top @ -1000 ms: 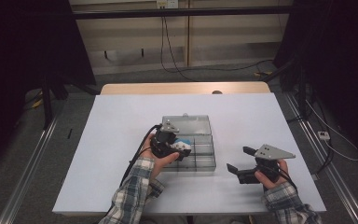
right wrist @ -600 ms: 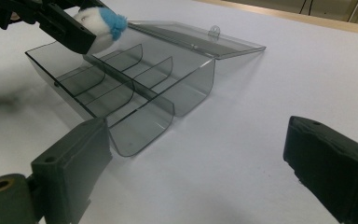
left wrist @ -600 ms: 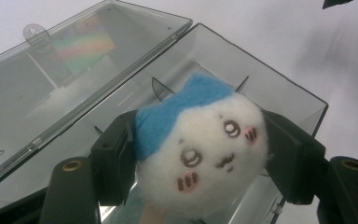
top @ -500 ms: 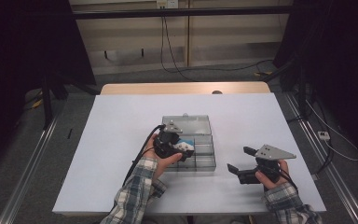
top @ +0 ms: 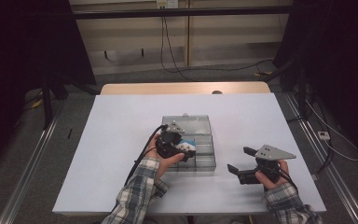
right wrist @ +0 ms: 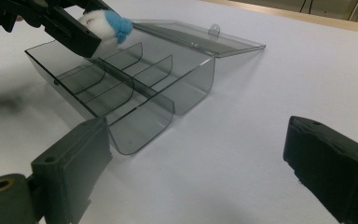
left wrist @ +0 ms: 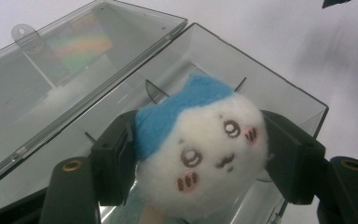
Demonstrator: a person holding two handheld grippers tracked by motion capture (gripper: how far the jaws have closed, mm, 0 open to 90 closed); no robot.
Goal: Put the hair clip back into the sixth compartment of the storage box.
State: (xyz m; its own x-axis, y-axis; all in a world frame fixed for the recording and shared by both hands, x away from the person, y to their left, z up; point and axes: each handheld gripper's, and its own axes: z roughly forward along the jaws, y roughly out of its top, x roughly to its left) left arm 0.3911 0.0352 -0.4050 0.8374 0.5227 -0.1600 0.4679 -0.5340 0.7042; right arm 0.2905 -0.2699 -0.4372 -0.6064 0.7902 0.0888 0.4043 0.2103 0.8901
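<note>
Plush toy [left wrist: 200, 149], white with a blue cap and a small stitched face, sits squeezed between the two black pads of my left gripper [top: 179, 147]; the pads press into its sides. In the left gripper view it hangs over the near compartments of the clear plastic box [left wrist: 242, 60], above the thin dividers [right wrist: 121, 79], and I cannot tell whether its underside touches the box floor. From above, that gripper and the toy lie over the box's left front part, with my left hand [top: 161, 158] wrapped around the gripper body and a plaid sleeve [top: 137, 193] behind it.

My right gripper [top: 241, 164] rests low on the white table [top: 121, 121], well apart from the box on its right side, jaws spread wide with nothing but bare tabletop between them. My right hand [top: 270, 175] grips it from behind.

Beyond the toy, the box's hinged lid [left wrist: 51, 70] lies folded back flat on the table, its small hanging tab [left wrist: 22, 31] at the far edge. Farther off, the table's wooden end strip [top: 182, 87] shows, then the floor with a black cable [top: 186, 70].
</note>
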